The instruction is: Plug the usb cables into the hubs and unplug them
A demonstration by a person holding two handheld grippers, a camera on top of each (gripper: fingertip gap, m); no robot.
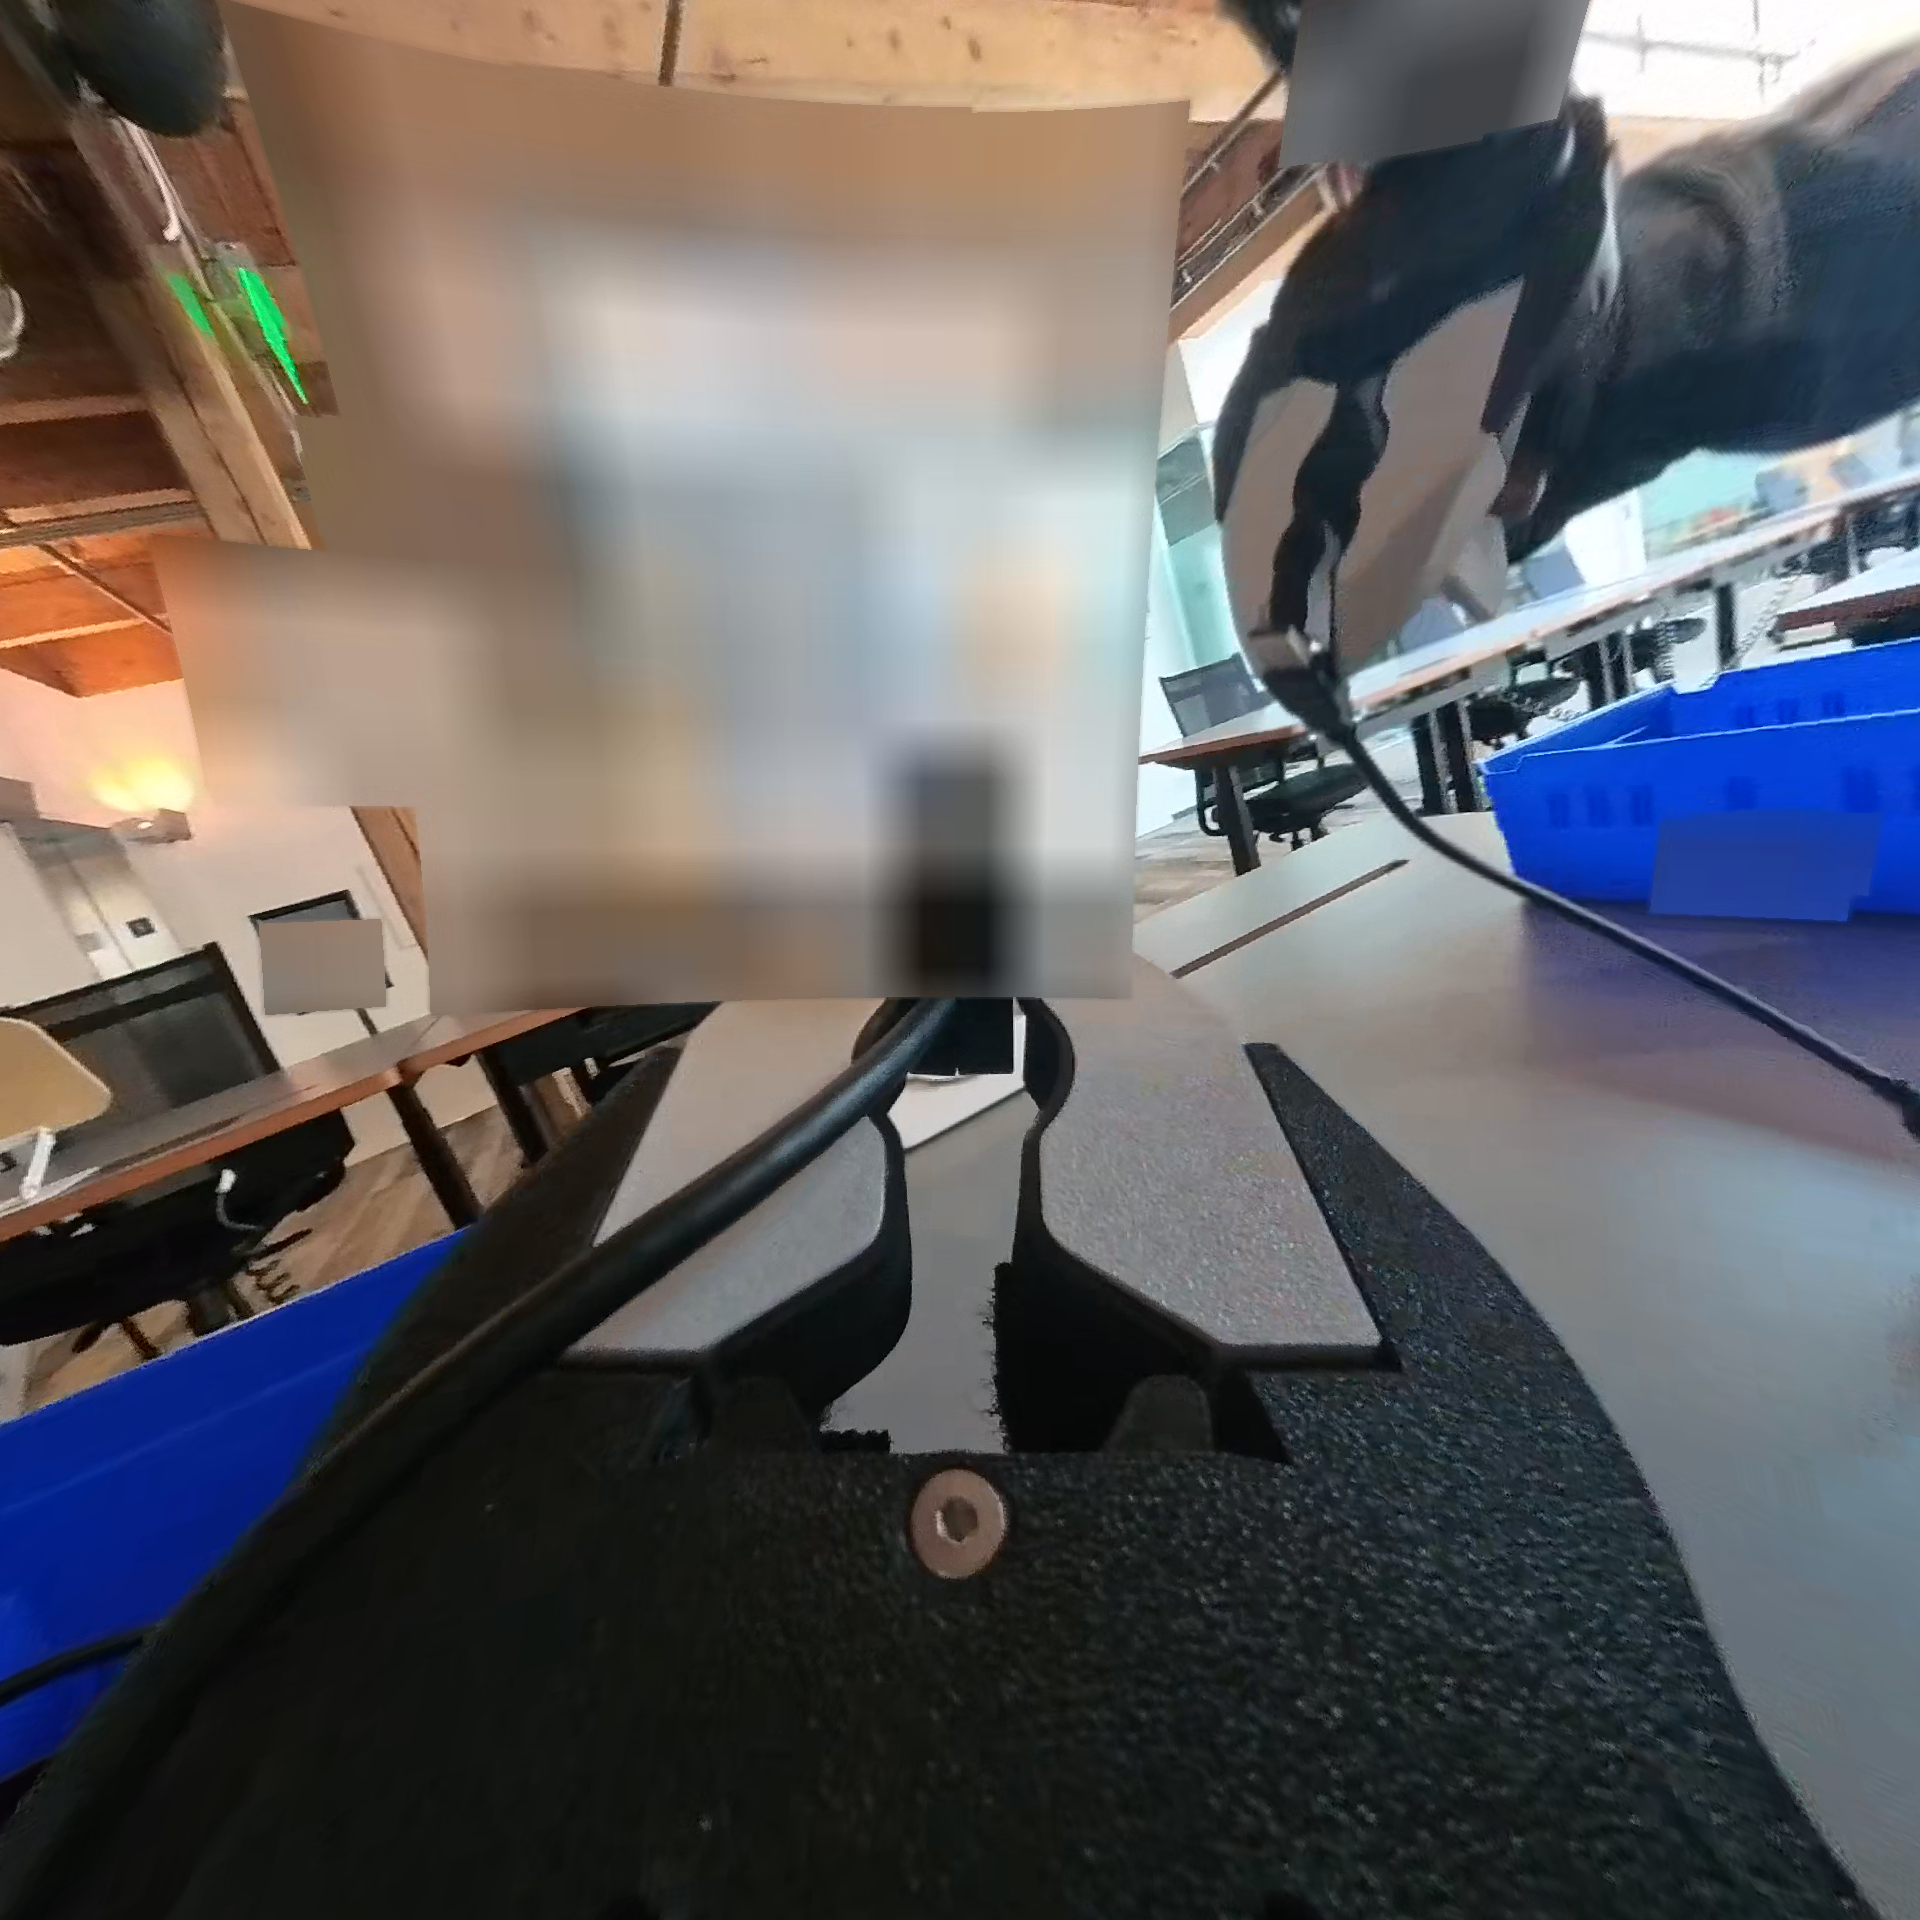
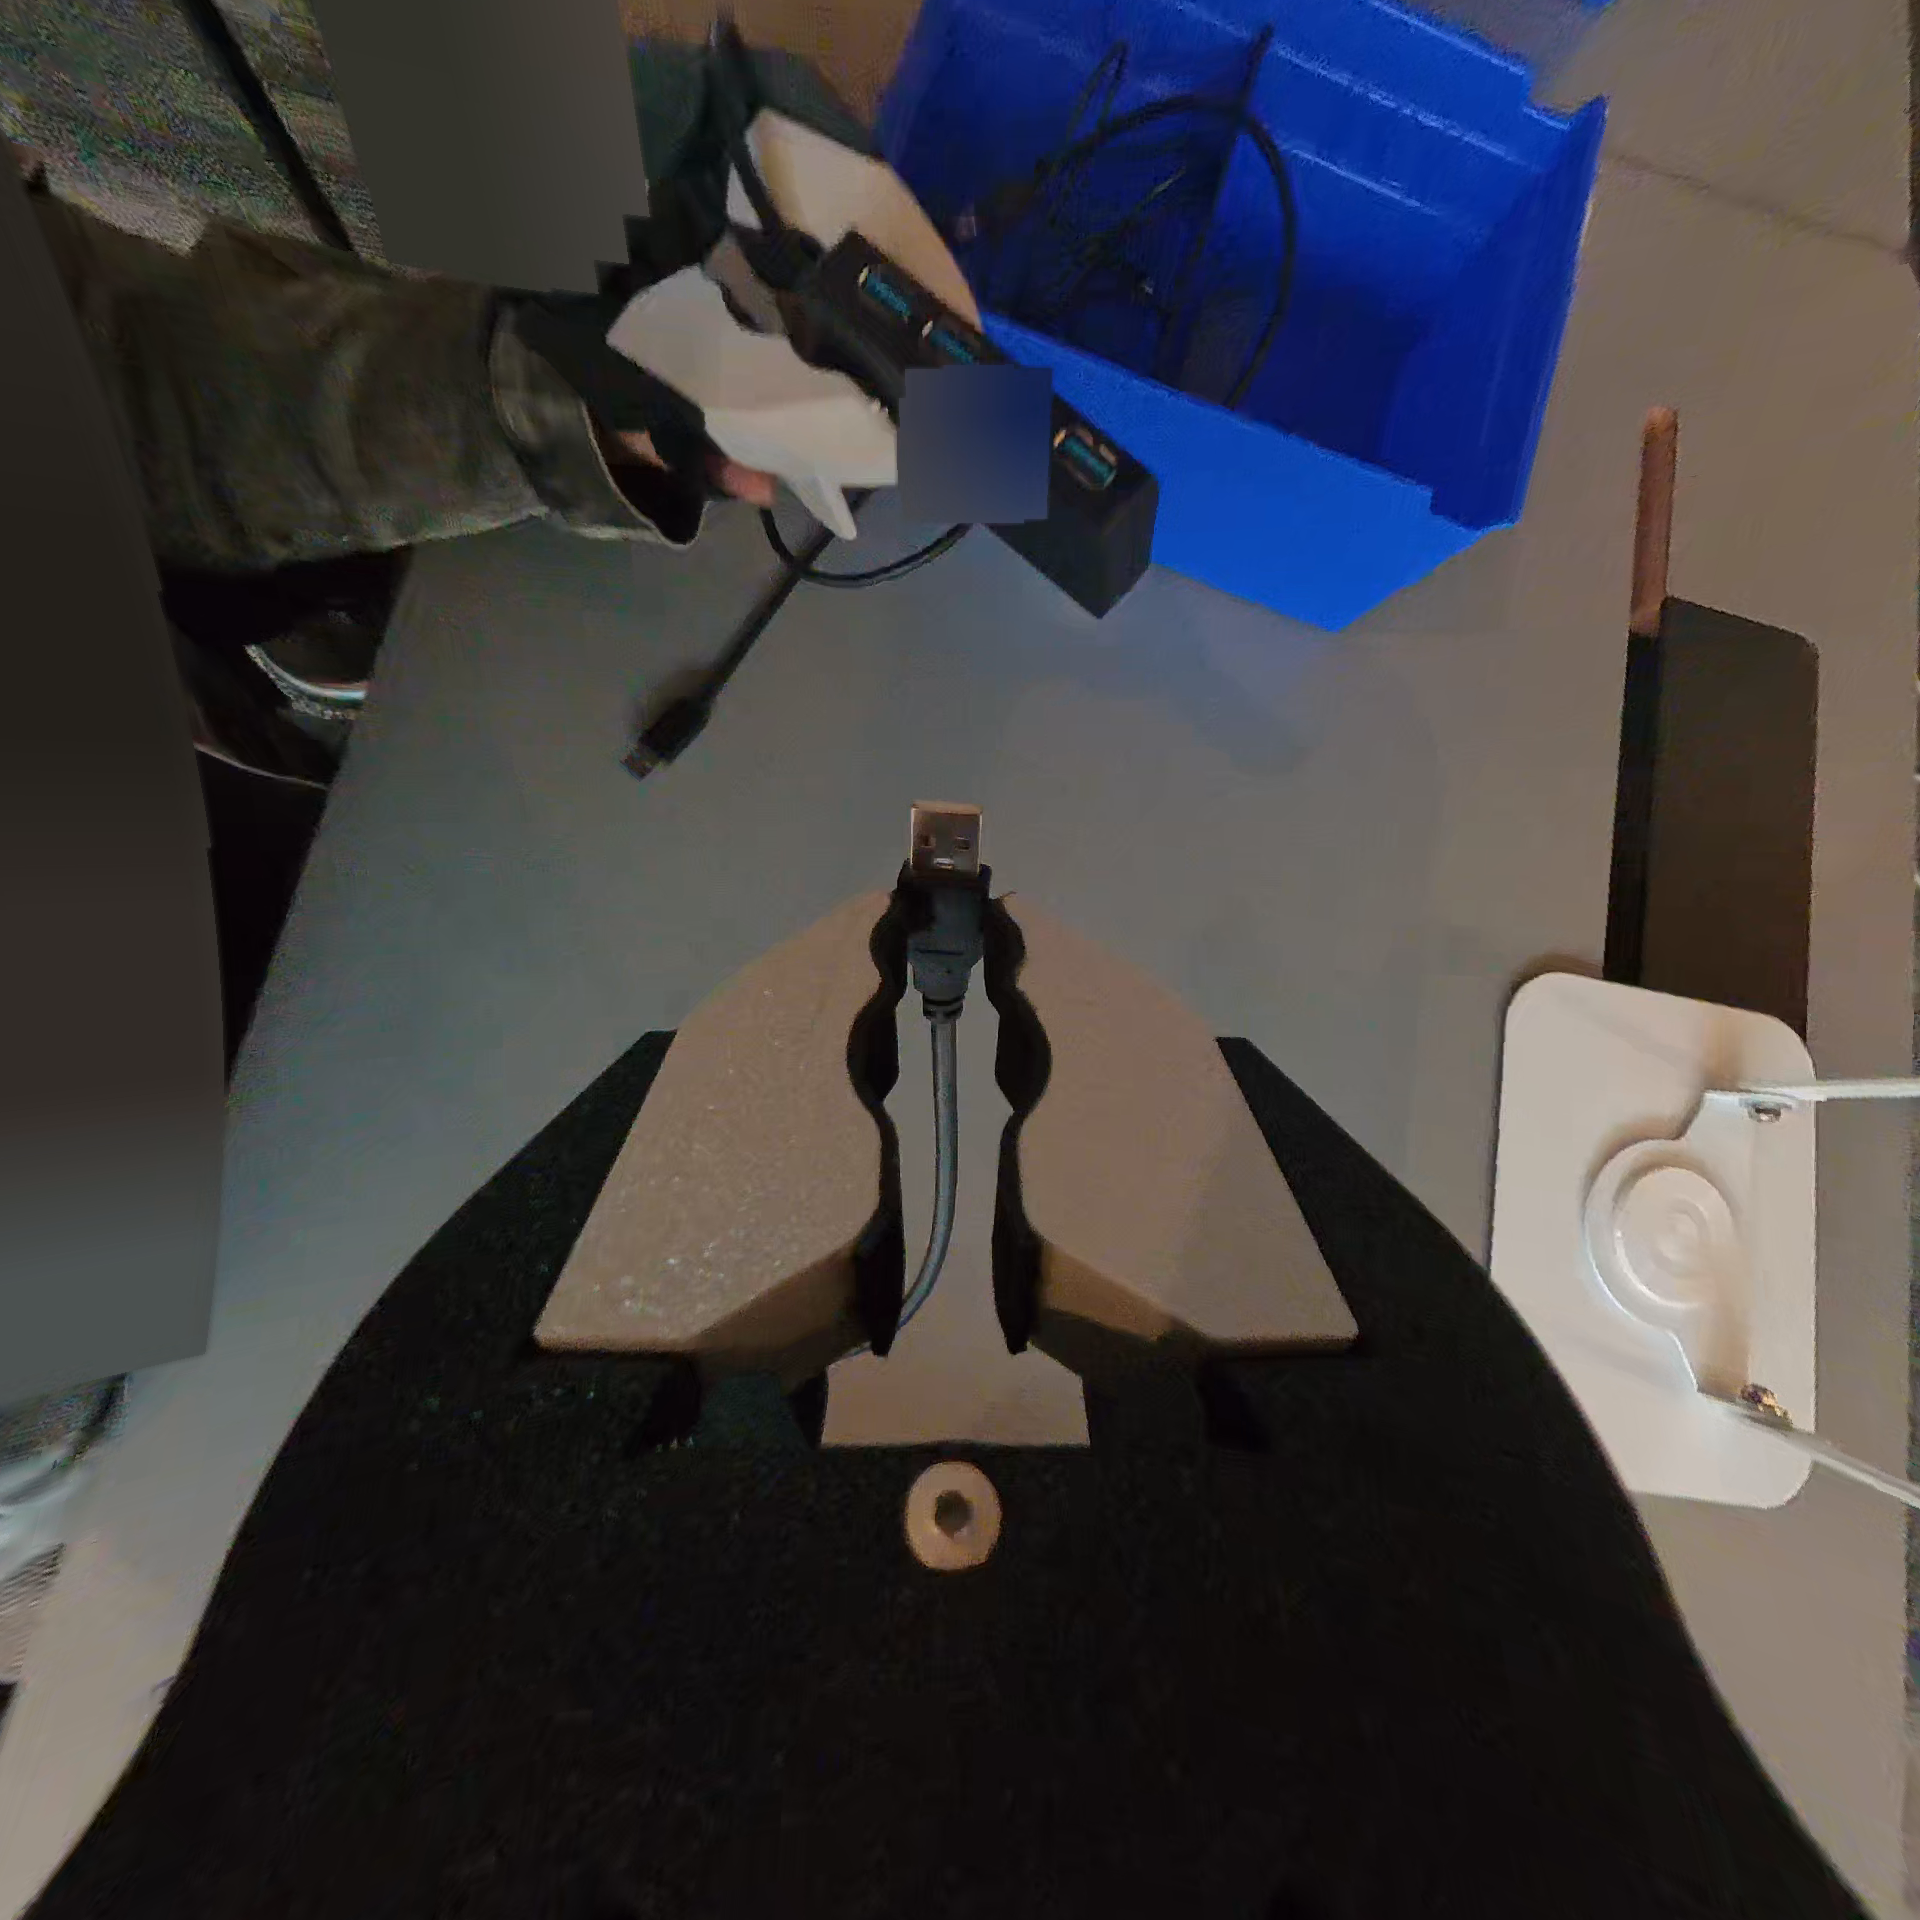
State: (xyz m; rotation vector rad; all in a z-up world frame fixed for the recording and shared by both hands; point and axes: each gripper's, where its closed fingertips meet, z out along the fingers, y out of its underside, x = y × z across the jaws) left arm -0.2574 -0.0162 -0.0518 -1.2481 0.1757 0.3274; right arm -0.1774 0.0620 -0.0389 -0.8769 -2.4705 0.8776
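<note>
Pinching the black housing of a USB-A plug point(image 2: 945, 844), the right gripper point(image 2: 943, 914) holds it with the metal tip pointing straight forward past its fingertips, the cable trailing back between the jaws. Ahead and to the left, well apart, the left gripper point(image 2: 800, 343) is closed on a black hub point(image 2: 1081, 499), lifted off the grey worktop point(image 2: 1195, 810). The hub's long axis runs diagonally, and its row of blue ports faces up and toward the right gripper. So the plug likely has to travel forward-left and tilt to meet a port squarely. Beyond the hub, a blue bin point(image 2: 1351, 520) holds more cables.
</note>
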